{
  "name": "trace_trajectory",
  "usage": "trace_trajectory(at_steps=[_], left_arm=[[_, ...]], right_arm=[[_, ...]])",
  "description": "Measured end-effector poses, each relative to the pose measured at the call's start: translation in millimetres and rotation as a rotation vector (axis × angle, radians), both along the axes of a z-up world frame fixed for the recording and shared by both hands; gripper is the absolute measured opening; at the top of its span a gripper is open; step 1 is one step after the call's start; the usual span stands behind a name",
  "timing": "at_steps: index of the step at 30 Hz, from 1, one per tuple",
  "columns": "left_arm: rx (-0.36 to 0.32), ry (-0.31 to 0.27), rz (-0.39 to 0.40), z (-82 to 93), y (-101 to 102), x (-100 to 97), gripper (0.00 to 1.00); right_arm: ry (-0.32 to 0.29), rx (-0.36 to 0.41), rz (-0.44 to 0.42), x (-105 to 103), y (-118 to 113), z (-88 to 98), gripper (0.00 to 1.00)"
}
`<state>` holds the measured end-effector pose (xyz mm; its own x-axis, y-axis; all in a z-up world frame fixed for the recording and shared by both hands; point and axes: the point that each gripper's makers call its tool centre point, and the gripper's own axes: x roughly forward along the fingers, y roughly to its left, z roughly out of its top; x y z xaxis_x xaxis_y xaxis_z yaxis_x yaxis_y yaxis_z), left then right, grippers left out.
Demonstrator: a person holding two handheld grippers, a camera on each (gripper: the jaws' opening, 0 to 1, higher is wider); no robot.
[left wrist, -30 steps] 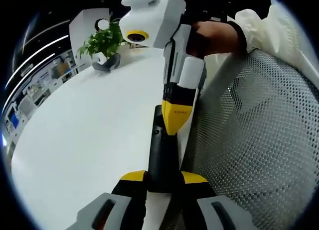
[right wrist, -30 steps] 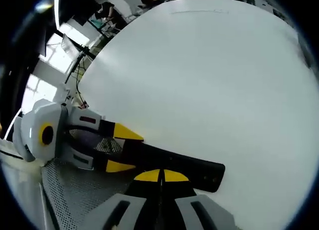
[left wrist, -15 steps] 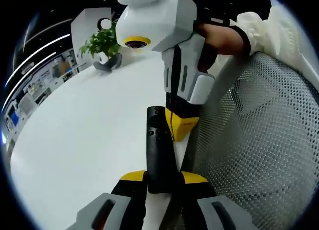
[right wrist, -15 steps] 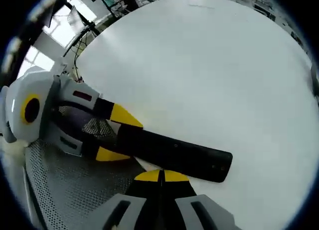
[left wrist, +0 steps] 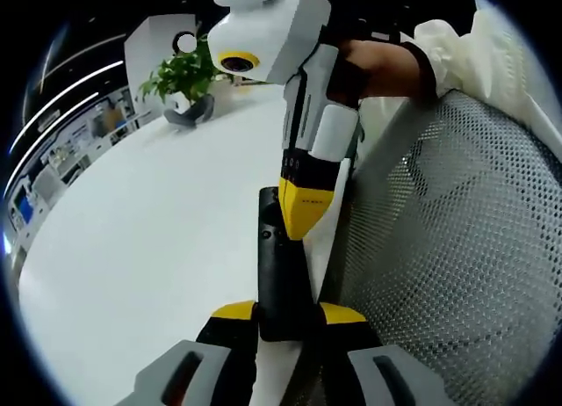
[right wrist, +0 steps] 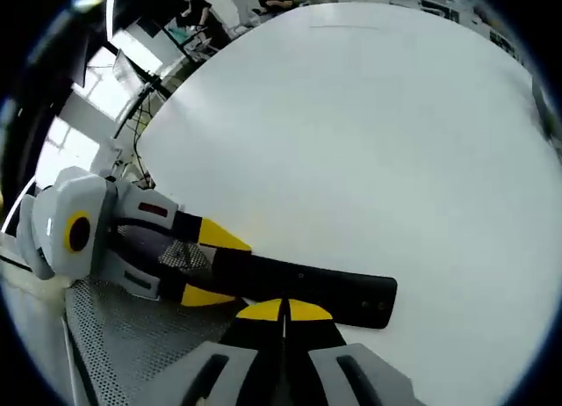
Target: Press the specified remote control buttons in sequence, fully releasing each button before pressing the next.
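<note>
A black remote [left wrist: 279, 279] stands out over the white table, its near end clamped between the yellow-tipped jaws of my left gripper [left wrist: 288, 312]. My right gripper [left wrist: 303, 217] comes down from above, jaws shut with nothing between them. Its yellow tip lies against the remote's button face near the far end. In the right gripper view the remote [right wrist: 316, 287] lies crosswise just above my shut right gripper [right wrist: 282, 309]. The left gripper [right wrist: 215, 265] holds its left end. A hand [left wrist: 386, 68] in a white sleeve holds the right gripper.
The round white table [left wrist: 149, 221] spreads to the left, its bare top [right wrist: 369, 142] wide in the right gripper view. A potted plant [left wrist: 180, 76] stands at its far side. A grey mesh chair back [left wrist: 448, 257] fills the right side and shows as mesh [right wrist: 132, 336] under the left gripper.
Half a second ago the right gripper had lifted off and swung beside the remote. Now its tip is back down on the remote's face. The left gripper's hold has stayed the same.
</note>
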<state>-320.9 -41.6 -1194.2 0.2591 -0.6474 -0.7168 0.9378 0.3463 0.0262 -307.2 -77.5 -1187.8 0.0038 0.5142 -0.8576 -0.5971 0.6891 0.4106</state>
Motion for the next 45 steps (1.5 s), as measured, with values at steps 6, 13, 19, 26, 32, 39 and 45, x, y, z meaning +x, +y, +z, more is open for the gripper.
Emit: trace_trajectory(at_steps=[6,13,19,26,32,39,45], left_arm=[[-0.001,0.002,0.002,-0.2,-0.2,0.2,0.26],[-0.001,0.003,0.002,-0.3,-0.1,0.5,0.26],[-0.002,0.004,0.003,-0.7,-0.3,0.9,0.26],[-0.005,0.012,0.009,-1.0,-1.1,1.1,0.25],[-0.005,0.018,0.012,-0.7,-1.5,1.5,0.25],[-0.013,0.021,0.017,-0.1,-2.3,2.8,0.25],[-0.017,0.025,0.021,-0.3,-1.8,2.8,0.25]], right_arm=[[-0.007,-0.006,0.008,0.9,-0.3,-0.4,0.0],[-0.007,-0.006,0.005,1.5,-0.6,-0.6,0.0],[-0.009,-0.006,-0.002,2.3,-0.9,-0.4,0.0],[-0.007,0.0,-0.025,4.9,-3.2,-0.8,0.0],[-0.001,0.011,-0.055,6.5,-4.2,-0.7,0.0],[-0.01,0.007,-0.093,12.6,-9.2,-0.6,0.0],[-0.019,-0.001,-0.096,13.4,-9.4,-0.4,0.0]])
